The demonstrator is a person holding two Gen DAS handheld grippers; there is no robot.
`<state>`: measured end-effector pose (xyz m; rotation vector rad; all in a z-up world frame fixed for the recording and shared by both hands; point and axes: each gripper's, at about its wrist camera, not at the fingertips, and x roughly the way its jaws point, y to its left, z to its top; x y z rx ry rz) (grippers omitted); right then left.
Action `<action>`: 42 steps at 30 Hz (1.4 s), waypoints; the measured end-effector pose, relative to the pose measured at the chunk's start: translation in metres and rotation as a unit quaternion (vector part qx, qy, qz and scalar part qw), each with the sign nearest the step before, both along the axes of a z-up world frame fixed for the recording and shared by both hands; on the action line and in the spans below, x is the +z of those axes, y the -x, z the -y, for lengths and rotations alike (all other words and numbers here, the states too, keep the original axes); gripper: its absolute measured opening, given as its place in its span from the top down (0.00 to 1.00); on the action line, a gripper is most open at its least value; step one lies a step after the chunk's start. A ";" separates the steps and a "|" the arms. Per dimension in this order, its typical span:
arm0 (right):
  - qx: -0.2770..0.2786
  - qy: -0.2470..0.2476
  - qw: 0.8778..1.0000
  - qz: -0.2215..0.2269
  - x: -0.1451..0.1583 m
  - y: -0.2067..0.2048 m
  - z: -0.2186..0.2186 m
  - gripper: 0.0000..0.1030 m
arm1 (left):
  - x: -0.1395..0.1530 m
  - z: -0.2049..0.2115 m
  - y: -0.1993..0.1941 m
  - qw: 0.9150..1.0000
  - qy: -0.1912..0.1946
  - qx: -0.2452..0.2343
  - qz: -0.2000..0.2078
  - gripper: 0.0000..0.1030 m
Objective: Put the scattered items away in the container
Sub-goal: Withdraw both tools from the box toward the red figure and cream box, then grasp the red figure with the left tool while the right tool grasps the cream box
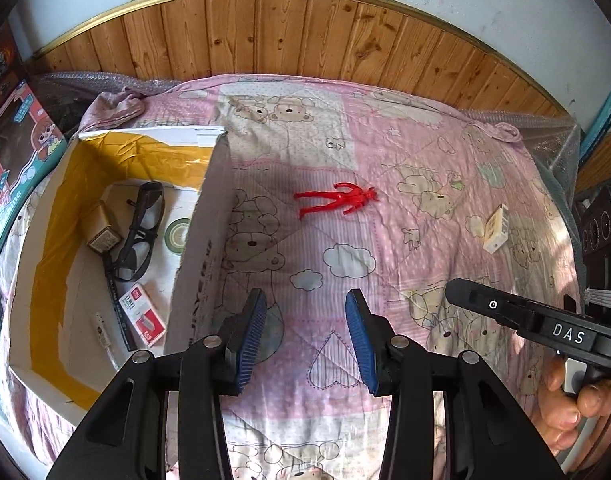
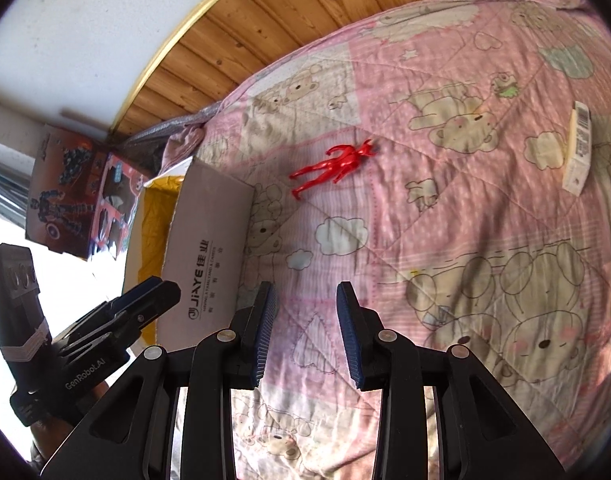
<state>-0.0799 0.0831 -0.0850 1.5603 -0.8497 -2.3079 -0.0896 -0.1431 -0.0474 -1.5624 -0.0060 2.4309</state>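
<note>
left claw (image 1: 305,336) released, empty | right claw (image 2: 305,334) released, empty | red plastic figure (image 1: 337,199) lying on pink quilted bed (image 1: 405,152), beside open cardboard box (image 1: 193,264)

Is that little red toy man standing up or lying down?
Lying down. The red figure is flat on the pink quilt, arms and legs spread, outside the cardboard box. Nothing touches it.

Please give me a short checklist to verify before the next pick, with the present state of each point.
1. Left gripper open, holding nothing: ok.
2. Right gripper open, holding nothing: ok.
3. Red toy figure lies free on the quilt, nothing on top: ok.
4. Small white carton also outside the box: not ok, not yet tidied.
5. Cardboard box open, with room beside the glasses: ok.
</note>
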 end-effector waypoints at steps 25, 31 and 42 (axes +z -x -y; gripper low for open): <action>-0.226 -0.106 0.967 0.043 -0.038 0.028 -0.178 0.51 | -0.116 -0.077 0.138 0.995 0.055 -0.078 0.037 0.44; -0.223 -0.137 0.964 0.052 -0.056 0.043 -0.183 0.51 | -0.140 -0.077 0.147 0.996 0.024 -0.064 0.061 0.44; -0.238 -0.149 0.957 0.073 -0.082 0.049 -0.205 0.50 | -0.105 -0.103 0.126 0.991 0.023 -0.135 0.009 0.40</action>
